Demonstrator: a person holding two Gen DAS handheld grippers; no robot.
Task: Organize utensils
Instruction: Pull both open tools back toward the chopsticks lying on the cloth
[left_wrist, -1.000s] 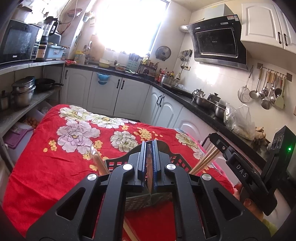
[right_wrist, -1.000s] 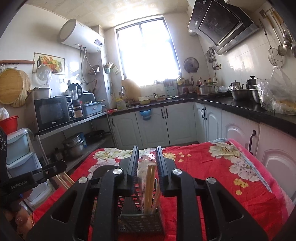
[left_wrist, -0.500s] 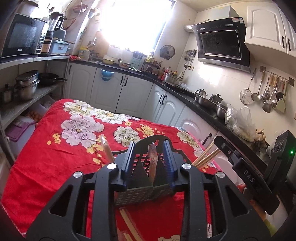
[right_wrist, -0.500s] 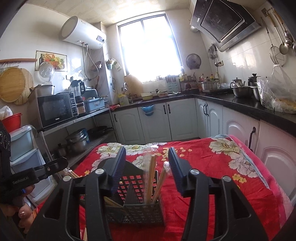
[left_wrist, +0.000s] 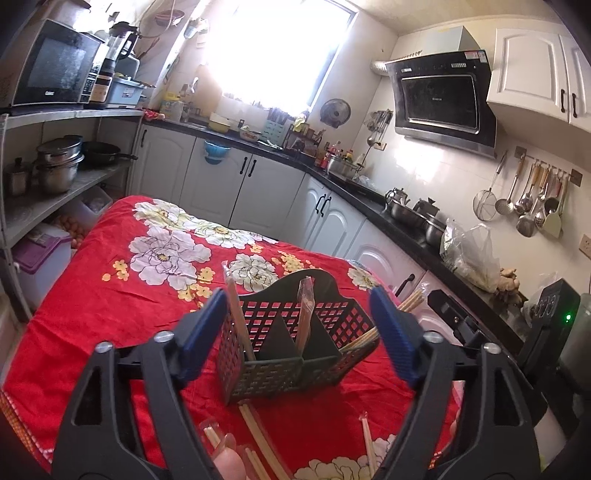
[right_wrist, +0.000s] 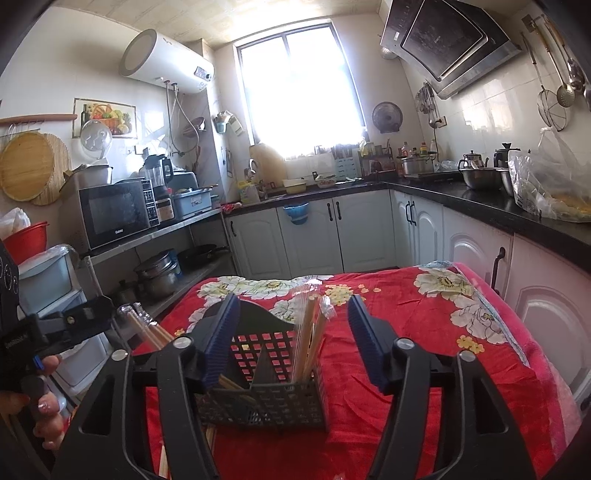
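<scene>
Red floral cloth (left_wrist: 110, 314) covers the table in a sunlit kitchen, the window blown out white at twelve o'clock. On it stands a dark slotted caddy (left_wrist: 291, 354) with upright dividers; its base is partly hidden by its own front wall. At nine o'clock of the caddy a wrapped chopstick pair (left_wrist: 236, 314) leans in the left compartment, another wrapped pair (left_wrist: 306, 310) stands in the middle, and loose chopsticks (left_wrist: 360, 338) poke from the right one, mostly cut off by the right blue pad. More chopsticks (left_wrist: 258, 432) lie on the cloth at six o'clock, running out of frame. The left gripper (left_wrist: 297, 339) has just been opening; its jaws stand wide, clear of the caddy, holding nothing. The right gripper (right_wrist: 291, 339) likewise has been opening and grips nothing; wrapped chopsticks (right_wrist: 308, 336) stand free between its pads.
</scene>
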